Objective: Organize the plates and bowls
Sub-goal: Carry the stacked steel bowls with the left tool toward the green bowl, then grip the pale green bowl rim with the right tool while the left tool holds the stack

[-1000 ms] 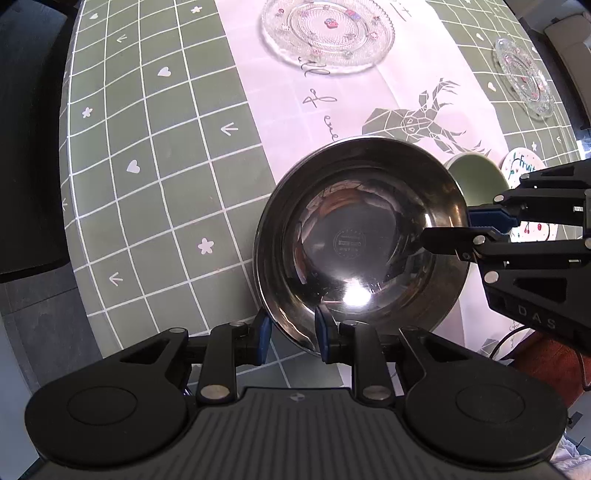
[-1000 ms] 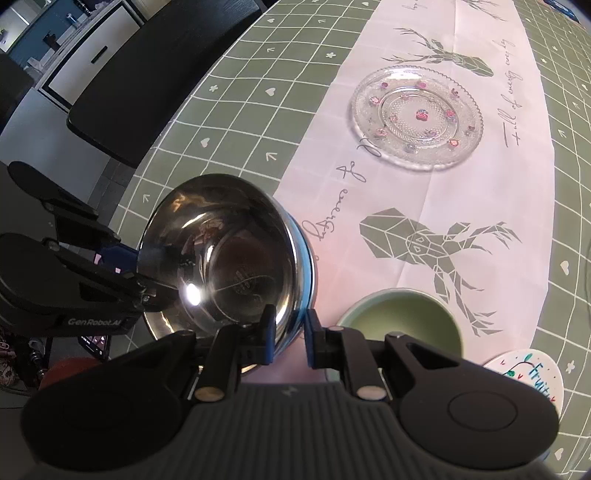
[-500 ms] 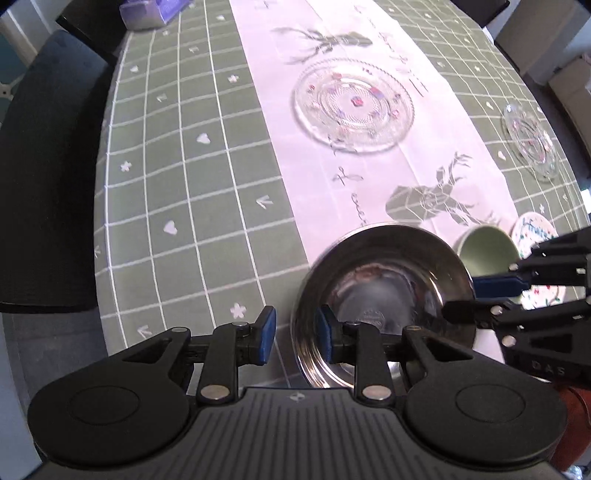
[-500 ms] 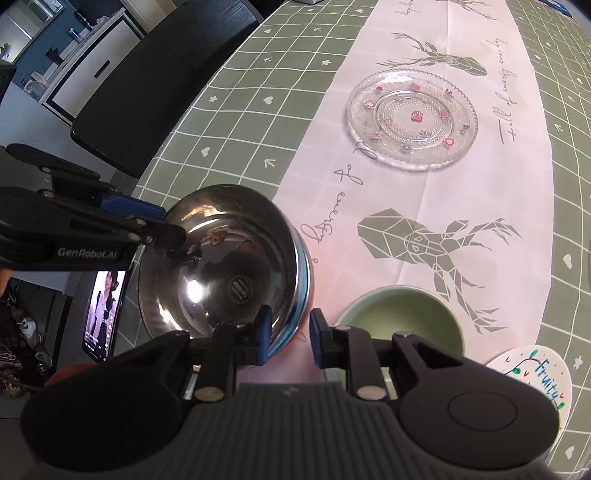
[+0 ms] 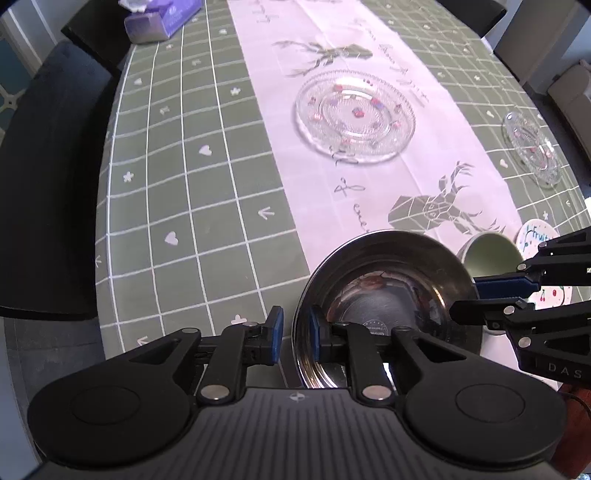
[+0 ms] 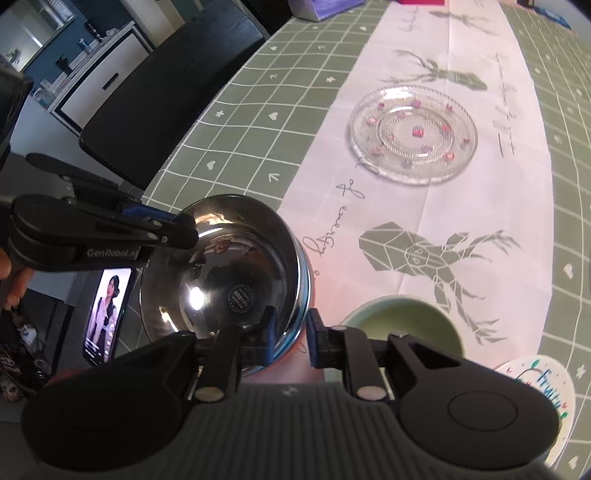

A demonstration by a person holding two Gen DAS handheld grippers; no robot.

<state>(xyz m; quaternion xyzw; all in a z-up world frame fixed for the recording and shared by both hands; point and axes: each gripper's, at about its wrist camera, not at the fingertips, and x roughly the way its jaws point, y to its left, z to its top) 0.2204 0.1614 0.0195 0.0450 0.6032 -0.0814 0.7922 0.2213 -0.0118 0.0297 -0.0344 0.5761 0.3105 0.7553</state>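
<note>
A shiny steel bowl (image 5: pixel 384 295) with a blue outer wall (image 6: pixel 221 280) hangs tilted over the table's near edge. My right gripper (image 6: pixel 291 334) is shut on its rim, one pad inside and one outside; in the left wrist view the right gripper (image 5: pixel 464 297) reaches in from the right. My left gripper (image 5: pixel 297 330) straddles the opposite rim with its jaws closing. A sliver of tablecloth still shows between its outer pad and the rim. In the right wrist view the left gripper (image 6: pixel 184 227) sits at the bowl's far-left rim.
A green bowl (image 6: pixel 402 325) stands just right of the steel bowl. A white "Fruity" plate (image 6: pixel 543 391) lies beside it. A large glass plate (image 5: pixel 354 114) lies mid-table and a small glass plate (image 5: pixel 532 147) at far right. Also here: a purple tissue box (image 5: pixel 159 20), a dark bench (image 5: pixel 48 184) and a phone (image 6: pixel 105 310) below the edge.
The left gripper has tipped up, so more of the far table shows and the bowl sits lower right in its view. Its jaws eased off the rim, then narrowed. The right grip is unchanged.
</note>
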